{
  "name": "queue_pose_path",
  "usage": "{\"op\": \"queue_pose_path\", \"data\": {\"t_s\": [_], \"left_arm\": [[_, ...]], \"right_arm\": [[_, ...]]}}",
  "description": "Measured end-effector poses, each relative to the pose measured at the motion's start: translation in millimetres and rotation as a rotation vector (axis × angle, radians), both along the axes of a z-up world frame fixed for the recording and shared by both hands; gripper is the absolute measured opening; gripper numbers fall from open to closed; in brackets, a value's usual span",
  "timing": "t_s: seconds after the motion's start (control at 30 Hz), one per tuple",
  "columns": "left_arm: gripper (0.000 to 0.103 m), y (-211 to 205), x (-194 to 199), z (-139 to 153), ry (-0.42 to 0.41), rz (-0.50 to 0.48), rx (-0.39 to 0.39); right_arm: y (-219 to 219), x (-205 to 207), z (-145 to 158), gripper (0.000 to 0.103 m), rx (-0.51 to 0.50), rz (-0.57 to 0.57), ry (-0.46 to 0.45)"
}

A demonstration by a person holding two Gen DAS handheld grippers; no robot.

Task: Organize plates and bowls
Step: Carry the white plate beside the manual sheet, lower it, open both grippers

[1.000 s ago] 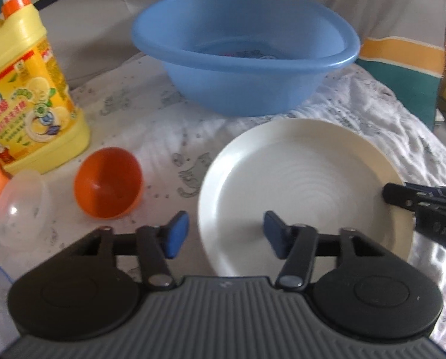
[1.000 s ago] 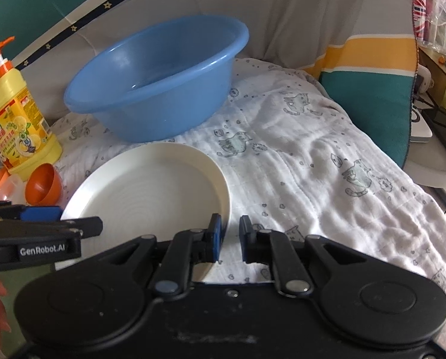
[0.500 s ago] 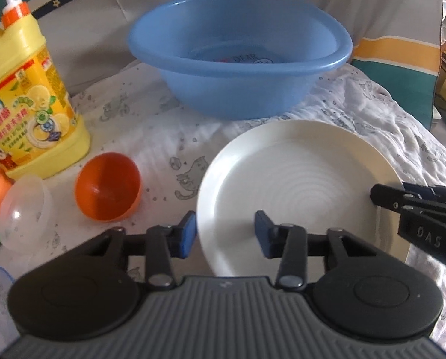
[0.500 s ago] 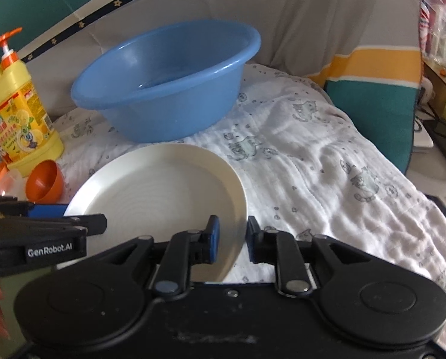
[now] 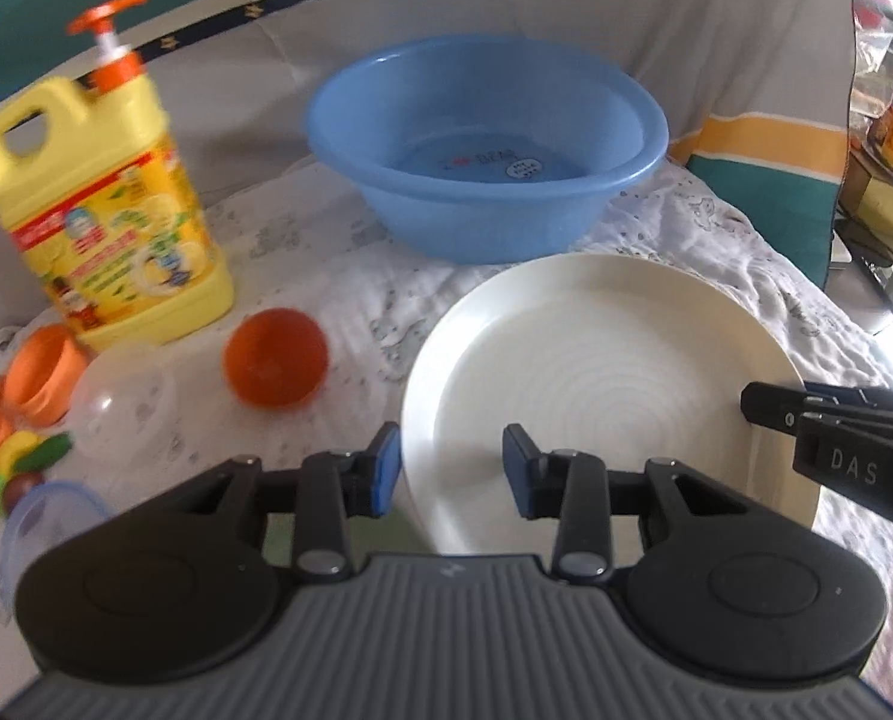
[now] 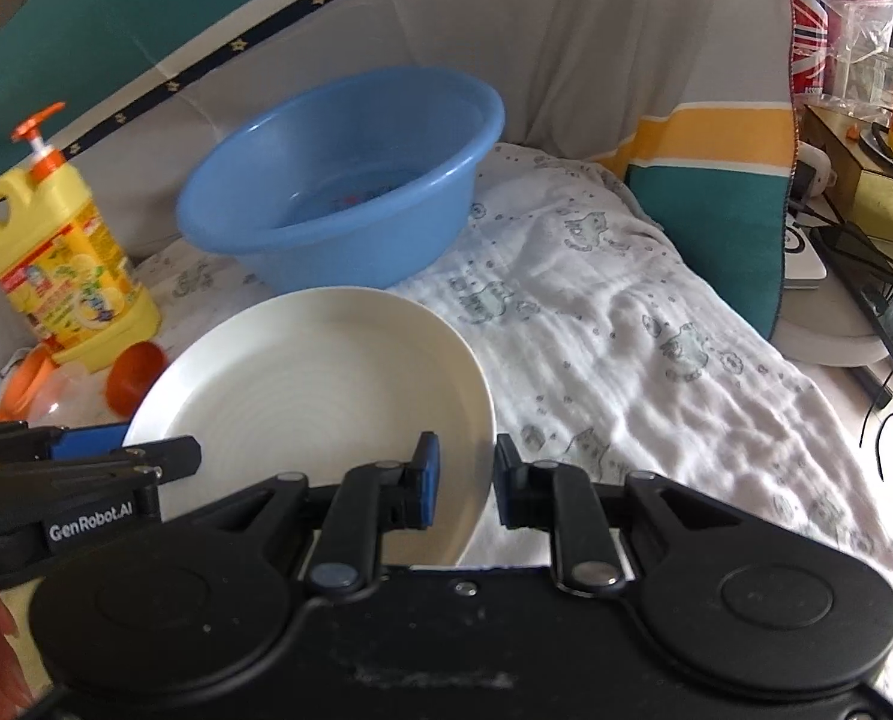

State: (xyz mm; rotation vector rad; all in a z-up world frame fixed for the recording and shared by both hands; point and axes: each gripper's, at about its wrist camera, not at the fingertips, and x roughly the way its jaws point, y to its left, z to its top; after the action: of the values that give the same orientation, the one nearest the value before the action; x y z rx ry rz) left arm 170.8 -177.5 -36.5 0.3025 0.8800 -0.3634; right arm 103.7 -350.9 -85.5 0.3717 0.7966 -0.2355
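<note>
Holding the white plate between us, we have the left gripper clamped on its left rim and the right gripper clamped on its right rim, each with one pad above and one below the edge. The plate sits tilted just above the patterned cloth, near that cloth's front edge, with the blue basin behind it toward the back.

We judge the plate stiff, glazed and slippery, fairly heavy for its thin rim, and breakable if it slips. Opposite rims are the right places to hold, well onto the flat lip, keeping both grips level with each other.

Counting left to right along the cloth: two orange cups at the left edge, one small pile of toy fruit, one clear-lidded container, one yellow detergent bottle, one clear half-shell, one orange half-shell, one basin, one plate.
</note>
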Motion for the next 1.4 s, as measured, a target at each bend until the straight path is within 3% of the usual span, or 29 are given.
{"op": "queue_pose_path", "data": {"t_s": [0.2, 0.47, 0.77, 1.03, 1.4], "left_arm": [[0.036, 41, -34, 19, 0.003, 0.076, -0.019], [0.036, 128, -92, 39, -0.006, 0.208, -0.043], [0.036, 235, -150, 52, -0.04, 0.378, -0.054], [0.036, 322, -187, 44, -0.025, 0.556, -0.078], [0.036, 384, -217, 14, 0.016, 0.66, -0.087]], "right_arm": [[41, -28, 22, 0.02, -0.006, 0.081, -0.001], [109, -56, 49, 0.02, -0.013, 0.216, -0.016], [218, -78, 69, 0.02, -0.068, 0.42, -0.037], [316, -93, 64, 0.02, -0.103, 0.608, 0.023], [387, -103, 45, 0.02, -0.147, 0.727, 0.12]]}}
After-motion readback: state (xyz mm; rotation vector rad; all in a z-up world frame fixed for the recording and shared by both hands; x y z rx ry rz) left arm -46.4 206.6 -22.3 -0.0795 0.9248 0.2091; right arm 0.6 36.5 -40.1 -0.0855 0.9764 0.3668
